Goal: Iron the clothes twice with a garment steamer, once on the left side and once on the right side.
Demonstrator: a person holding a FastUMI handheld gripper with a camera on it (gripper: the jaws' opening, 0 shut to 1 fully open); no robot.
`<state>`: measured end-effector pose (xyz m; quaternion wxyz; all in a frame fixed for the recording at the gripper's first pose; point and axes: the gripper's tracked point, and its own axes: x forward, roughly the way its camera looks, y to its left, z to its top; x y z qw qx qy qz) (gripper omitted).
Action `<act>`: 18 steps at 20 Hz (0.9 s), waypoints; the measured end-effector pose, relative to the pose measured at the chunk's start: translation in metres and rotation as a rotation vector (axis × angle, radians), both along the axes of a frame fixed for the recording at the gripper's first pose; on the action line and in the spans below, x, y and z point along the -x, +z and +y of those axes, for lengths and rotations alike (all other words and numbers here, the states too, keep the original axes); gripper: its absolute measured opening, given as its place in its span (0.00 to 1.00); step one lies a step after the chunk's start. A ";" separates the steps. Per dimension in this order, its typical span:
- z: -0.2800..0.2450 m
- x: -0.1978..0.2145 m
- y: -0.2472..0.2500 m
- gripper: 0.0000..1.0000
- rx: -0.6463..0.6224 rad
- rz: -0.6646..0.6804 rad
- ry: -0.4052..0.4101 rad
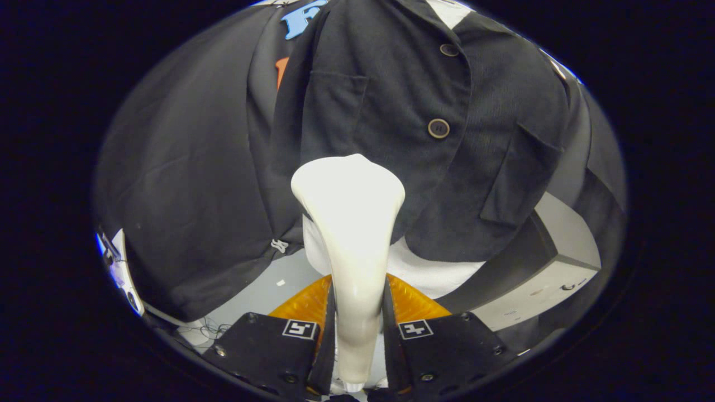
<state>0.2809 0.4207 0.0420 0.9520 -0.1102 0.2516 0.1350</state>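
The gripper (357, 329) clamps the smooth, rigid white plastic garment steamer (349, 223) by its narrow neck at lower centre; the soft black buttoned jacket (391, 111) will likely yield.

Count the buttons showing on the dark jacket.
2. One button sits on the jacket front just beyond the steamer head; the other button is higher, near the collar. The gripper clamps the steamer, which may hide more.
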 end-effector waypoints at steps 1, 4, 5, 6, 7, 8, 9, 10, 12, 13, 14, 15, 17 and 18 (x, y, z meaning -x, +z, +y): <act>0.000 0.000 -0.004 0.39 0.002 0.009 0.003; -0.002 0.001 -0.020 0.39 0.004 0.039 0.004; -0.002 0.001 -0.022 0.39 0.004 0.050 0.003; -0.003 0.001 -0.027 0.40 0.006 0.058 0.001; -0.004 0.001 -0.031 0.40 0.003 0.064 -0.001; -0.005 0.000 -0.034 0.40 0.000 0.066 0.000; -0.007 0.000 -0.034 0.40 -0.003 0.064 -0.001; -0.009 0.000 -0.034 0.40 -0.003 0.062 0.001; -0.013 0.004 -0.029 0.40 -0.012 0.056 0.005; -0.017 0.007 -0.024 0.40 -0.018 0.051 0.005; -0.021 0.011 -0.020 0.40 -0.027 0.046 0.006; -0.025 0.015 -0.015 0.40 -0.041 0.037 0.010; -0.038 0.023 0.000 0.40 -0.067 0.011 0.026; -0.049 0.028 0.009 0.40 -0.086 -0.008 0.027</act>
